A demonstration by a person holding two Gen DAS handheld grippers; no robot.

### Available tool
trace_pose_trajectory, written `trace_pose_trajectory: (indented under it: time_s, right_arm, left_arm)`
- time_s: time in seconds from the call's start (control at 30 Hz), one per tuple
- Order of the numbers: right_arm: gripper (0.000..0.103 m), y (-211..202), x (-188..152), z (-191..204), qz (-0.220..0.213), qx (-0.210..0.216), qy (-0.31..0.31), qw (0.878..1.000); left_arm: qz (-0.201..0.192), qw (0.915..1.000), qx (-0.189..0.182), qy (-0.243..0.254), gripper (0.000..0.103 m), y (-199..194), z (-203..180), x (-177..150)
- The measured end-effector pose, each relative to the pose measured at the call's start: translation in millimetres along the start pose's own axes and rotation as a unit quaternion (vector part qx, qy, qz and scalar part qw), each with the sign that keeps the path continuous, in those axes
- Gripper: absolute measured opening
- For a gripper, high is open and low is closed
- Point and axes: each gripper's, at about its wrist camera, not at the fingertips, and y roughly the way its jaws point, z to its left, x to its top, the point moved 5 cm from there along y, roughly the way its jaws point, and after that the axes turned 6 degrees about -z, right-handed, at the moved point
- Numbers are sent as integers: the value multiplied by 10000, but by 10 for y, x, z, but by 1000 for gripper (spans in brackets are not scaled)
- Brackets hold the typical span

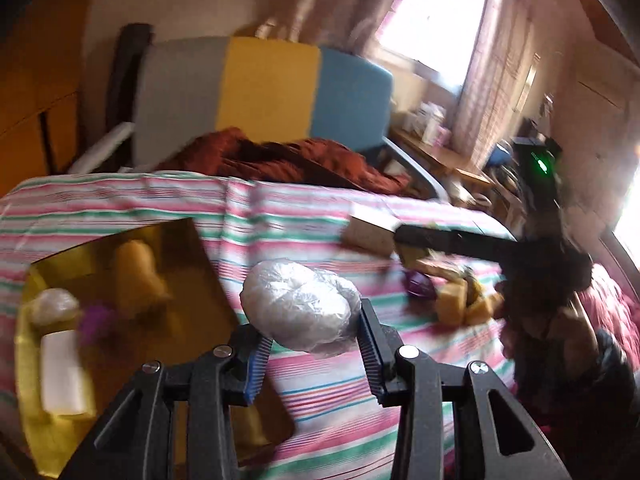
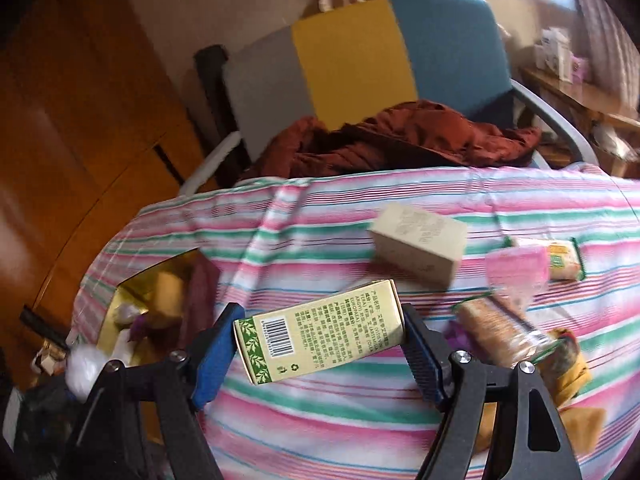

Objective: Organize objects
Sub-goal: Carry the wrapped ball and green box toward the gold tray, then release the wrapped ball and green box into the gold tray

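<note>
A striped cloth [image 1: 312, 208] covers the table, with a tricolour chair [image 2: 360, 64] behind it. The gold tray [image 1: 120, 256] lies down and left of both tongs. The left gripper [image 1: 310, 344] is nearer to it, clamped on a plastic-wrapped bundle [image 1: 300, 308]. The right gripper [image 2: 320, 344] holds a green carton [image 2: 320, 332] endwise, its long axis across the jaws.

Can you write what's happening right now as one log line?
left gripper: holding plastic-wrapped bundle | right gripper: holding green-trimmed box | gold tray: partly filled
</note>
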Motion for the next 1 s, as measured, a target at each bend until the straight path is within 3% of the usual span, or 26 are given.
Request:
trace_pose_trajectory:
  time_s: [0.2, 0.43, 0.6, 0.73, 0.77, 0.83, 1.0]
  right_arm:
    - [77, 79, -157, 600, 134, 401, -389, 9983]
    - [77, 200, -432, 1385, 407, 976, -943, 9899]
    - [77, 364, -670, 1807, 683, 1229, -1163, 9832]
    - [78, 485, -847, 2069, 859, 1342, -1264, 9791]
    - [79, 500, -875, 2109, 881, 1355, -1284, 9785]
    - [94, 537, -949, 2202, 961, 1403, -1319, 9766]
    - [99, 547, -1050, 2294, 1039, 1407, -1381, 9749]
  left_arm:
    - [-91, 9966, 688, -437, 40, -310, 683, -67]
    - [-46, 9847, 1454, -956, 40, -536, 1413, -311]
    - [-13, 9763, 1874, -1081, 41, -684, 1708, -485]
    - [180, 9705, 2008, -1322, 42, -703, 1891, -640]
    - [223, 9692, 2036, -1369, 42, -698, 1912, -664]
    - [303, 9647, 2122, -1531, 44, -705, 1989, -729]
    - [313, 9599, 2268, -1617, 49, -719, 2056, -766]
